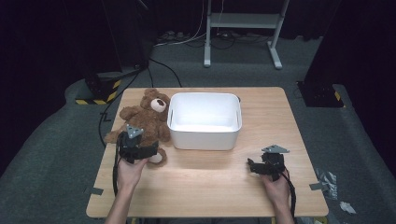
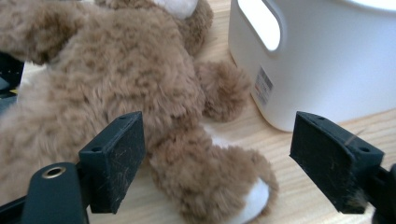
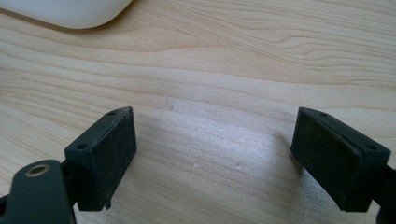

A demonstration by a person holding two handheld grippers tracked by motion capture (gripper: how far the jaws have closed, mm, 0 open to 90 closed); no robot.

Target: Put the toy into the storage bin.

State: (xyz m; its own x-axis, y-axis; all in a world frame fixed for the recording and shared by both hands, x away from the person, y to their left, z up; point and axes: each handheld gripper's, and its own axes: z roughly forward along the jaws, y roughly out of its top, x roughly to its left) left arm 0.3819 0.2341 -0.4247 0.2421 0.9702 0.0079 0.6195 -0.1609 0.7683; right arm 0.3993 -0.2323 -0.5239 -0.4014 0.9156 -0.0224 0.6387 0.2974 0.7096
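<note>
A brown teddy bear [image 1: 144, 119] lies on its back on the left part of the wooden table [image 1: 210, 182], next to a white plastic bin [image 1: 204, 137]. My left gripper [image 1: 142, 150] hovers at the bear's lower end. In the left gripper view the jaws [image 2: 219, 163] stand wide apart with the bear's leg [image 2: 205, 177] between them, and the pads do not press on it. The bin's wall with a handle cut-out [image 2: 327, 70] rises at the right. My right gripper [image 1: 257, 167] rests open over bare wood [image 3: 210, 70], with nothing between its jaws [image 3: 215, 154].
The bin stands at the table's middle back, and its rounded corner [image 3: 70, 11] is ahead of the right gripper. Beyond the table are a grey metal stand [image 1: 243, 28], floor cables and a yellow-black striped base [image 1: 98, 93]. Tape scraps [image 1: 327, 179] lie on the floor at right.
</note>
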